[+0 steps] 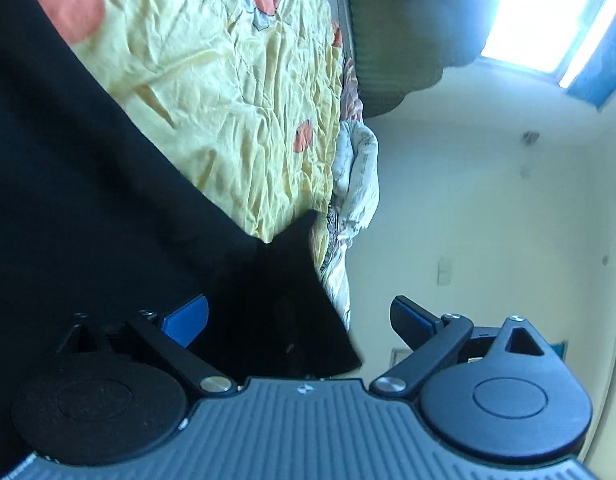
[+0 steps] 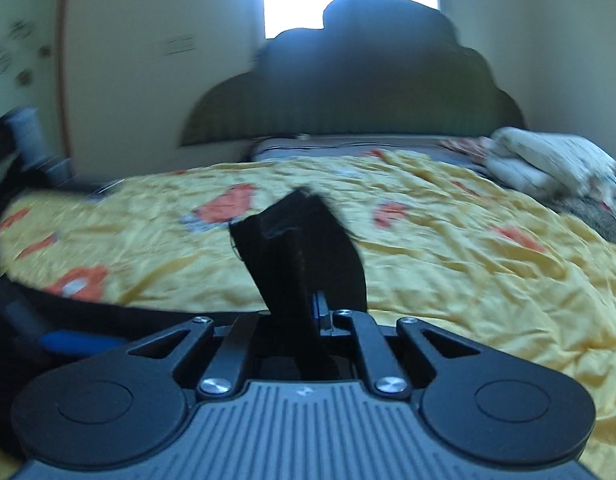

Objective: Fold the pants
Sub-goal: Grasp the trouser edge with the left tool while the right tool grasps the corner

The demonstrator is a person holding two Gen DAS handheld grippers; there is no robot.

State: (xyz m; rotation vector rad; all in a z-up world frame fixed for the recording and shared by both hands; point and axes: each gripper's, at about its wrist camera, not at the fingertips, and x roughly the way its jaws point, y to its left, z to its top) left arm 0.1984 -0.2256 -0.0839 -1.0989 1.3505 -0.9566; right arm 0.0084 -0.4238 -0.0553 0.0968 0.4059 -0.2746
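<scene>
With the right gripper [image 2: 308, 300] pinching a corner of the black pants [image 1: 88, 208] above the yellow bedsheet [image 2: 447, 248], the spread left gripper [image 1: 300, 316] should close on the cloth between its fingers before lifting, keeping both edges level.

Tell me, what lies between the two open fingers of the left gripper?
In the left wrist view, black pants cloth fills the gap of the left gripper; no finger presses it.
</scene>
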